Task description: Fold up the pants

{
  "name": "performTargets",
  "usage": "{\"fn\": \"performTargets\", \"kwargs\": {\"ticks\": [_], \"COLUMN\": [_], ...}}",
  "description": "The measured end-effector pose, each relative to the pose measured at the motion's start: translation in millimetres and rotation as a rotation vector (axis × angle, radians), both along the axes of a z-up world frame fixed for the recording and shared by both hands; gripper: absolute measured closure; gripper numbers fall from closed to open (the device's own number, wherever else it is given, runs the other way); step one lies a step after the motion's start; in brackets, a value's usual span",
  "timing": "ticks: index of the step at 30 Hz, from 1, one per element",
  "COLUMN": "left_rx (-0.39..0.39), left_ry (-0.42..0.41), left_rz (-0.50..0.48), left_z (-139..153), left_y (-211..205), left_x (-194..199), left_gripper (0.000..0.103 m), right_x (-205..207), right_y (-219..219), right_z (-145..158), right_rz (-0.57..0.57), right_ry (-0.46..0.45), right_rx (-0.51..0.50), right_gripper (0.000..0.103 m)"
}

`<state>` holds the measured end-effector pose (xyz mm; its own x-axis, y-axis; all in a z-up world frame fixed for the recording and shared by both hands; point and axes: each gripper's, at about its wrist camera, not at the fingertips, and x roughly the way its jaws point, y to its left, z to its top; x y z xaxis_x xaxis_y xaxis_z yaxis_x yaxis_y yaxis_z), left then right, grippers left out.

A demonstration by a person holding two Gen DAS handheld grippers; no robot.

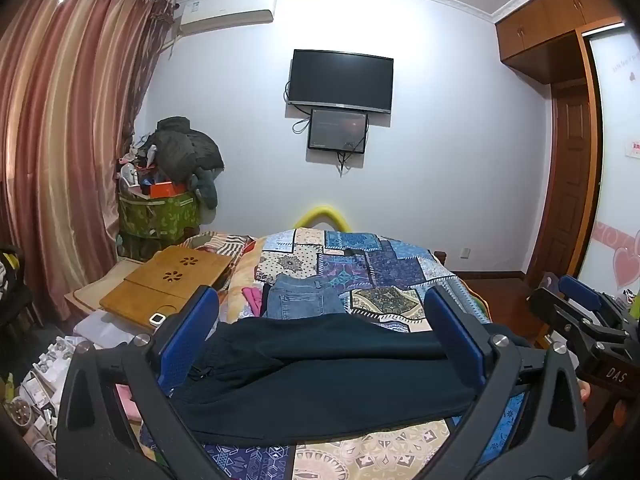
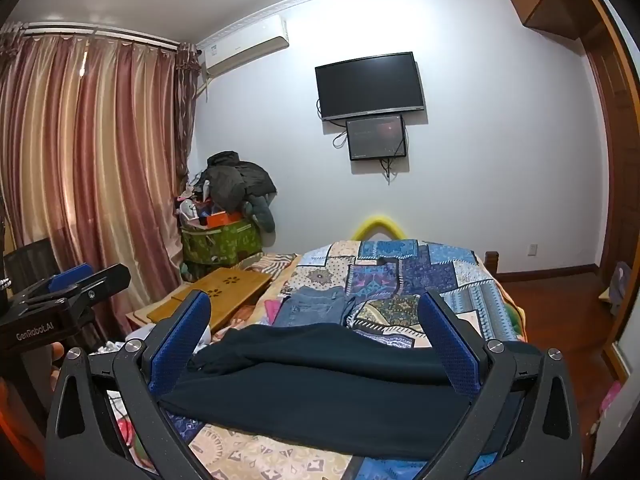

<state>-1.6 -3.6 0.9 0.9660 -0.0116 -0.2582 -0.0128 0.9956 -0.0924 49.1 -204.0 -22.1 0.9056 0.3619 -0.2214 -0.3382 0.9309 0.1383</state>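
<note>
Left tongs (image 1: 320, 320): jaws spread fully apart, blue pads (image 1: 186, 336) facing each other, nothing clamped between them. The unit points slightly below level. Right tongs (image 2: 316, 324): jaws likewise spread wide, blue pads (image 2: 448, 344) unloaded, pointing slightly below level. The two units sit side by side, aimed the same way. In the left wrist view, a fingertip (image 1: 585, 392) shows beneath the right unit's body.

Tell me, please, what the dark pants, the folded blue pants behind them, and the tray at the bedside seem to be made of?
Dark pants: probably a soft matte knit, since it shows no sheen and sags smoothly. Folded blue pants: likely denim, faded blue with a stitched pocket. Tray: looks like bamboo or light wood, smooth, with flower-shaped cutouts.
</note>
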Motion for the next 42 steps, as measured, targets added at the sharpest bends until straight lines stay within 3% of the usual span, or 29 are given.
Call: {"fn": "performTargets", "kwargs": {"ticks": [42], "left_rx": [-0.001], "left_ry": [0.006], "left_rz": [-0.004], "left_z": [-1.6], "left_y": [-2.2], "left_x": [5.3], "left_gripper": [0.000], "right_x": [1.7], "right_y": [5.4], "right_z": [2.0], "right_rz": [-0.006], "right_ry": [0.009], "right_rx": [-0.004], "right_gripper": [0.000]}}
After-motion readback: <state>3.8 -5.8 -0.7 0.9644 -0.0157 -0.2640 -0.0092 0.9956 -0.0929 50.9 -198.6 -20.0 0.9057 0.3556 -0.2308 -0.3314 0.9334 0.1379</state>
